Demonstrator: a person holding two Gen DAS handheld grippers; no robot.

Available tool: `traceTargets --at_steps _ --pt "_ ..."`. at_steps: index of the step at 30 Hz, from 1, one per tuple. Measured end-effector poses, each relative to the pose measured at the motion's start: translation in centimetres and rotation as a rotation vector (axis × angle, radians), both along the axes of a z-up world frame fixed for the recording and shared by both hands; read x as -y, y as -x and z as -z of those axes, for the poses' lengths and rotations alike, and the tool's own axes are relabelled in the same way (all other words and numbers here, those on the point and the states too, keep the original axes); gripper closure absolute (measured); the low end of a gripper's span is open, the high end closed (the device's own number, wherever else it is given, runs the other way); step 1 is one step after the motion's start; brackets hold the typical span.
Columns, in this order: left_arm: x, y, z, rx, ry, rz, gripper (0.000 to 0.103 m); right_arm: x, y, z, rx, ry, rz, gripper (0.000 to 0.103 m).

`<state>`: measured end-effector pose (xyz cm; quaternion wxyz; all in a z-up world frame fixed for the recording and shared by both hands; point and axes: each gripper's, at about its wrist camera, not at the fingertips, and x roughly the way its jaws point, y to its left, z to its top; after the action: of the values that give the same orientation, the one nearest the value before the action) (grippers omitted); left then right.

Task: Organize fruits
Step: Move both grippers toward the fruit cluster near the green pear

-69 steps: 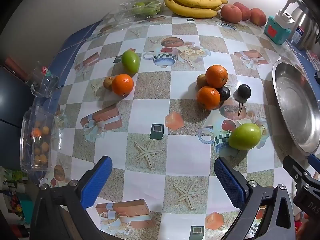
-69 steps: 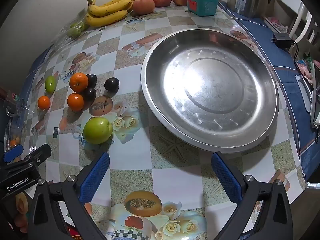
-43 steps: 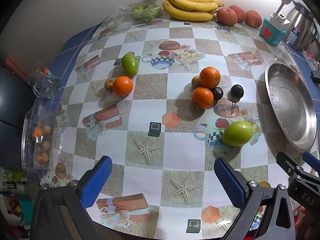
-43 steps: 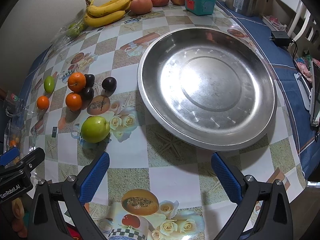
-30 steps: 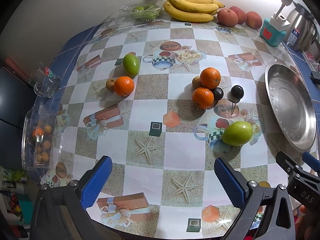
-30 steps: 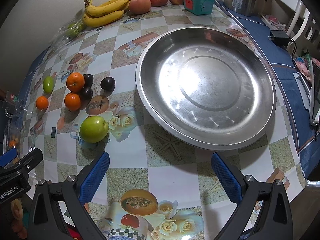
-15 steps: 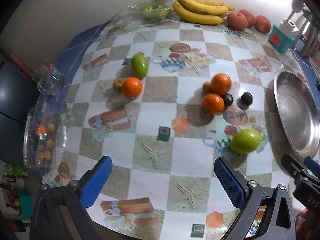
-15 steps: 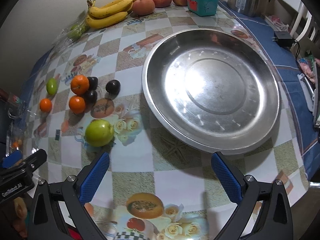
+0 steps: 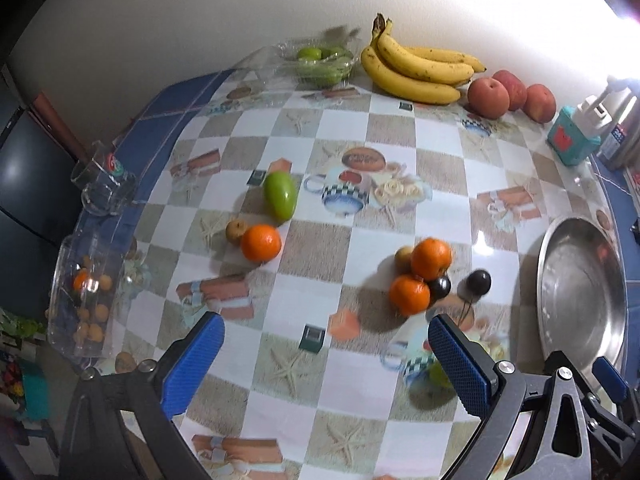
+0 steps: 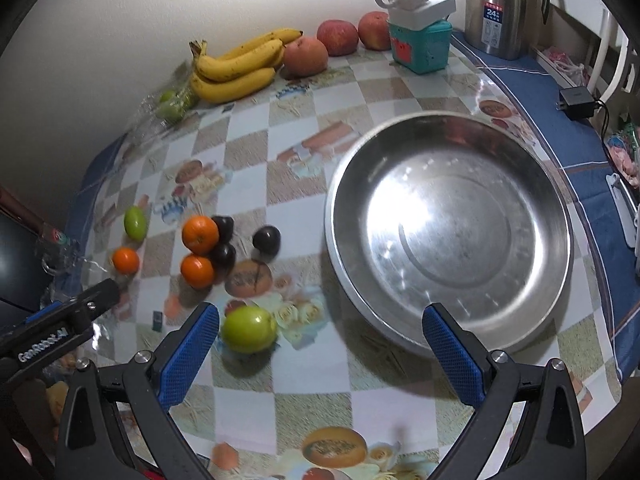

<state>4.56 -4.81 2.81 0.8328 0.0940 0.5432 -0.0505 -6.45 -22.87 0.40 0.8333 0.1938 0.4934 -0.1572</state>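
Note:
Loose fruit lies on the patterned tablecloth. Two oranges (image 9: pixel 431 258) and dark plums (image 9: pixel 479 282) cluster mid-table; the oranges (image 10: pixel 200 234) and plums (image 10: pixel 266 241) also show in the right wrist view. A third orange (image 9: pixel 261 242) lies left, beside a green mango (image 9: pixel 280 194). A green apple (image 10: pixel 249 329) sits just ahead of my right gripper's left finger. A large empty steel dish (image 10: pixel 448 236) lies on the right. My left gripper (image 9: pixel 320 356) is open and empty above the table. My right gripper (image 10: pixel 320 344) is open and empty.
Bananas (image 9: pixel 420 66), peaches (image 9: pixel 489 98) and a tray of green fruit (image 9: pixel 320 62) line the back wall. A teal box with a power strip (image 10: pixel 420 36) and a steel kettle (image 10: pixel 502 8) stand back right. A glass (image 9: pixel 104 190) and a clear box of small fruit (image 9: pixel 86 300) sit at the left edge.
Both grippers have moved forward and tilted up, so the back wall shows more. The green apple now lies right at my right gripper's left finger. Both stay open; no fruit has moved.

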Motion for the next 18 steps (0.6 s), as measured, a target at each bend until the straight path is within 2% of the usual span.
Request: traceTargets --at_steps 5,12,18 --pt "0.3 -1.2 0.8 0.011 -0.005 -0.032 0.0 0.7 -0.9 -0.2 0.006 -0.019 0.03 0.001" --pt "0.0 -3.3 2.4 -0.026 -0.02 -0.043 0.0 1.0 -2.6 0.6 -0.002 0.001 0.072 0.001" --pt "-2.0 -4.8 2.6 -0.017 -0.029 -0.081 0.0 -0.5 -4.6 1.7 -0.04 -0.001 0.046 0.001"
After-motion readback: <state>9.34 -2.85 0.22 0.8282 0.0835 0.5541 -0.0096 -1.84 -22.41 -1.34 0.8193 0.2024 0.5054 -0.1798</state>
